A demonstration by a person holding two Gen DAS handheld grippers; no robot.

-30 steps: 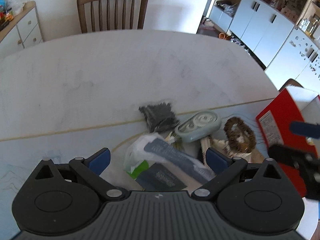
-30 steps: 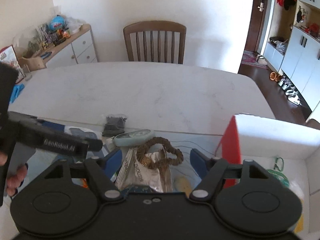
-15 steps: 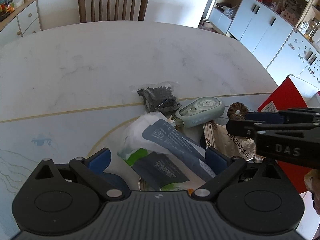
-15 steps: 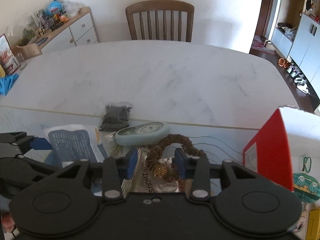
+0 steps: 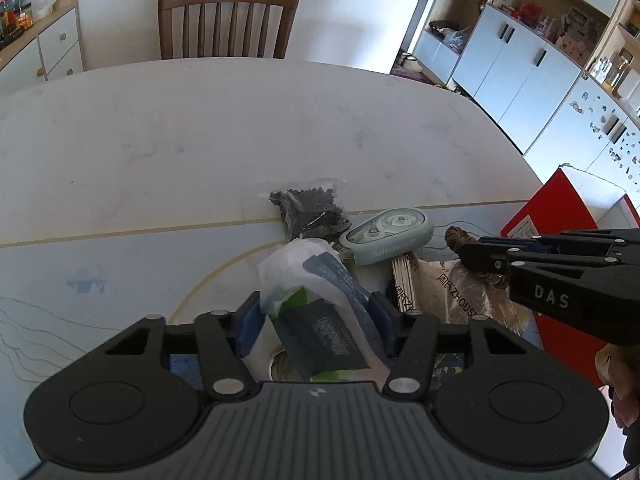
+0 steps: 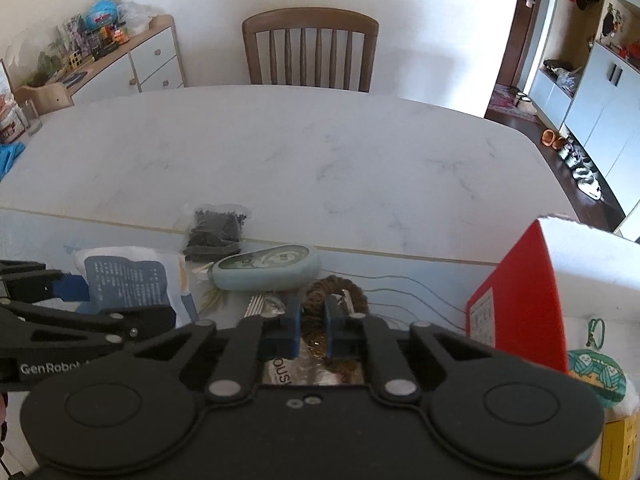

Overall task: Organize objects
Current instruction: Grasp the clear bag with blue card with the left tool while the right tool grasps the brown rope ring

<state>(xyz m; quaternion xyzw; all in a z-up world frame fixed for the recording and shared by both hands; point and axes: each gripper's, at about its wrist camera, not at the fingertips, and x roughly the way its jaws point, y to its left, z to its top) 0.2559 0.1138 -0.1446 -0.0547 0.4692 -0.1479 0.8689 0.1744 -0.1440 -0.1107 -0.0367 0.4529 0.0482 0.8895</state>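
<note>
A pile of small items lies on a pale blue mat. My left gripper has a crumpled white packet with a blue label between its blue pads; the jaws are closing and press on its sides. My right gripper is shut on the band of a brown braided ring, which rests on a silver foil packet. In the left wrist view the right gripper reaches in from the right onto the ring. The white packet also shows in the right wrist view.
A pale green tape dispenser and a clear bag of black beads lie just beyond the pile. A red box with a white top stands at the right. The white marble table stretches to a wooden chair.
Both grippers' jaws have closed in: the left around the white packet, the right onto the brown ring. The right gripper came down toward the pile.
</note>
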